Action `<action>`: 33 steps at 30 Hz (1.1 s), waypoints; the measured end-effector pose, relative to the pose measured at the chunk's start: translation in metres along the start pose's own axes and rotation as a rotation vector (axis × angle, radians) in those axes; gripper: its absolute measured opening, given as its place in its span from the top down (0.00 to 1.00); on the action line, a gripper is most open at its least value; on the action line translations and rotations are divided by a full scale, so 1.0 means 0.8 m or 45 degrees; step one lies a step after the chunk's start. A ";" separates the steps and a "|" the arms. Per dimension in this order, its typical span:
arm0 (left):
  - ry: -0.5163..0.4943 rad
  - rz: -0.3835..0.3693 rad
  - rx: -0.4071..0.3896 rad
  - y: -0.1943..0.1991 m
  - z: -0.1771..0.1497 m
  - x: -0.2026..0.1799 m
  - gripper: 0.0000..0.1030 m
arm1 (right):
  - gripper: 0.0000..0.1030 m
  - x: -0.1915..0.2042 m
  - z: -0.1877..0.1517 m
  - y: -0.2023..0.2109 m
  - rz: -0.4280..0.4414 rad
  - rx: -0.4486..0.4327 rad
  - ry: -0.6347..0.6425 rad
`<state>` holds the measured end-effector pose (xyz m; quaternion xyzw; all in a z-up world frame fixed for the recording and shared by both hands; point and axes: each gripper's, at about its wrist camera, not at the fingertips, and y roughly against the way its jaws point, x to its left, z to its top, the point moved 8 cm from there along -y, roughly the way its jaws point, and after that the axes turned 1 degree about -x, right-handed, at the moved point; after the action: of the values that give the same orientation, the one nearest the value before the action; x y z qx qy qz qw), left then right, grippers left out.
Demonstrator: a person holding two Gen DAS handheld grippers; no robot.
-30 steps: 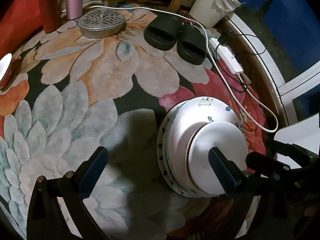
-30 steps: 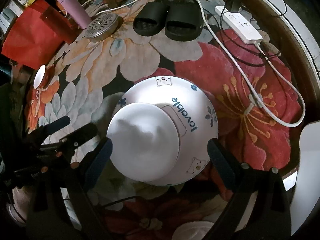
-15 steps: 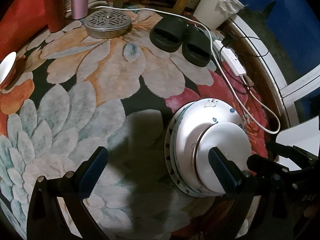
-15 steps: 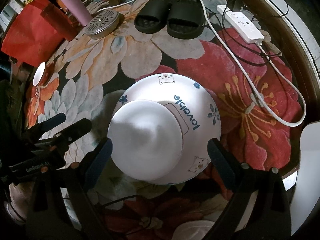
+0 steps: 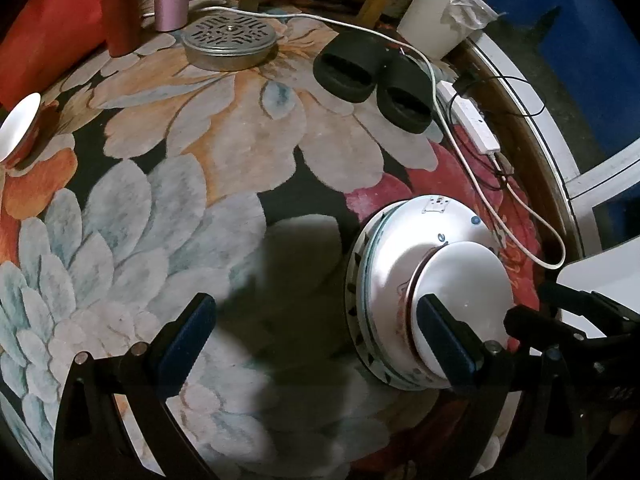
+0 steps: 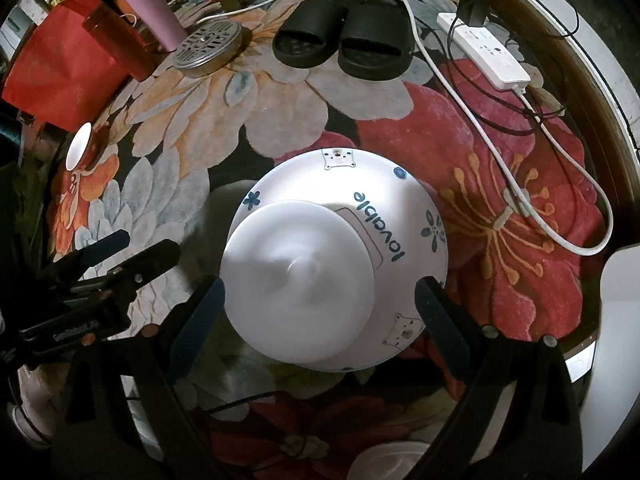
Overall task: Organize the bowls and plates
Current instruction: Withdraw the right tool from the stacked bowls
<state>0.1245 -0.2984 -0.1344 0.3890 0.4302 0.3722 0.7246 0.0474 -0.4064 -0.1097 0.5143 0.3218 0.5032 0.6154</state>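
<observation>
Where the floral rug spreads under everything, both grippers hover over it with nothing between their jaws. Largest of the dishes is the stack of upturned plates and bowls, sitting on the rug; in the right wrist view it fills the gap between the spread jaws of the right gripper, and none of the fingers can be seen to touch it. Its big white bowl bears blue flowers and the word "lovable", and lies rim down over a plate with a dark-patterned edge. On top sits a smaller white bowl, also upturned, nearest the right gripper's left finger.

From the left wrist view the left gripper has its jaws wide apart, holding nothing; the stack lies just behind its right finger, while bare rug shows between the jaws.

Well beyond both sets of jaws lie a pair of black slippers, a round metal tin with a pierced lid, and a white power strip with its cord. Far off to the left of the jaws a small white dish catches the light.
</observation>
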 end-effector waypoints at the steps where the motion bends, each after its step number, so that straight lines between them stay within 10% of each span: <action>1: 0.000 0.001 -0.001 0.000 0.000 0.001 0.02 | 0.06 0.000 0.000 0.000 0.000 0.001 0.001; 33: 0.029 0.025 -0.014 0.007 0.000 0.027 0.02 | 0.06 0.014 -0.001 -0.004 -0.011 0.000 0.017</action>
<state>0.1309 -0.2768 -0.1365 0.3851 0.4324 0.3861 0.7181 0.0505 -0.3954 -0.1113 0.5094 0.3282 0.5040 0.6154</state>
